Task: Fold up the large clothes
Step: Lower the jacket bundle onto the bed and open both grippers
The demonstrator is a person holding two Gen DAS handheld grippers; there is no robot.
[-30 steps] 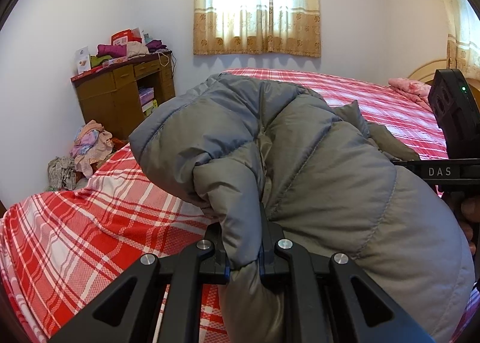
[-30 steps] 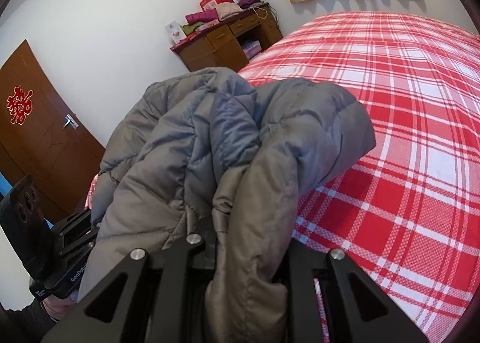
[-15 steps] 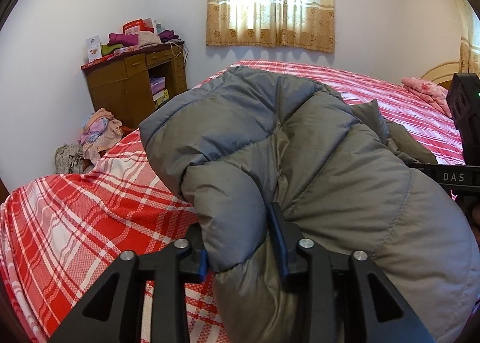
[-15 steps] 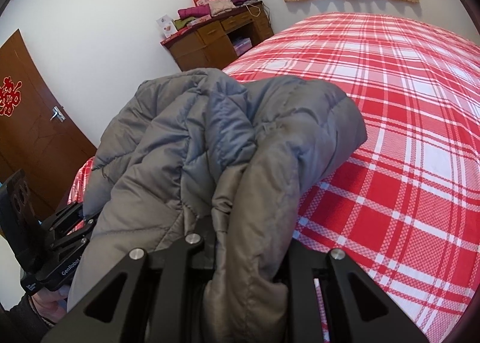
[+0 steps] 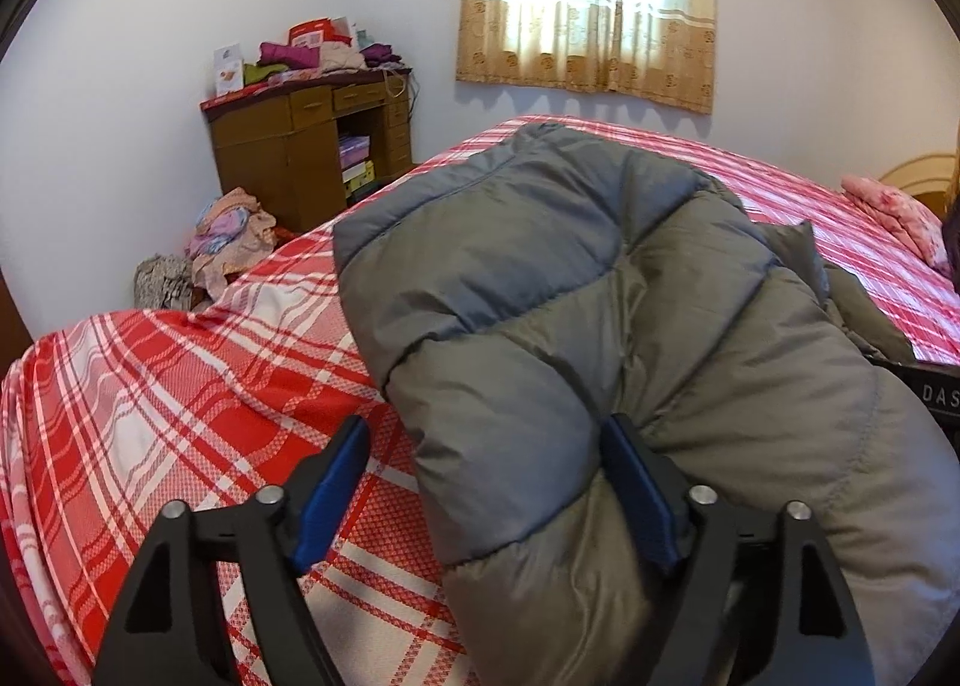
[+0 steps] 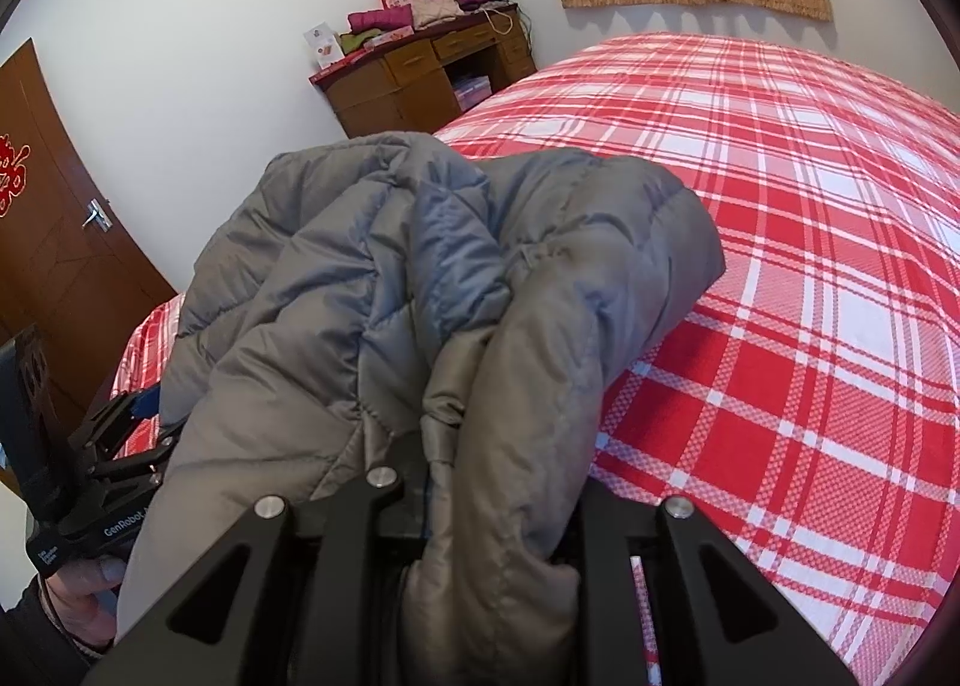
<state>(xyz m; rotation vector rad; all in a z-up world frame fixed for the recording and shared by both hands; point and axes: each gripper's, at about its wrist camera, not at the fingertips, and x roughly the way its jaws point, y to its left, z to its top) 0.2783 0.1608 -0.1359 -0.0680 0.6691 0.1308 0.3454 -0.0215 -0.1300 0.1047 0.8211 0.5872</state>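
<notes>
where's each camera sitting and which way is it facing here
Left wrist: on the left gripper, aimed along its just-opened fingers over the grey puffer jacket toward the window; no hand shows.
Right wrist: on the right gripper, shut on the jacket, facing the wooden desk; the person's left hand shows.
Shared: jacket, red plaid bed, desk.

- Left wrist view sat close over the grey puffer jacket [image 5: 600,326], facing the window.
- Right wrist view faced likewise; both shared the plaid bed [image 6: 810,266].
</notes>
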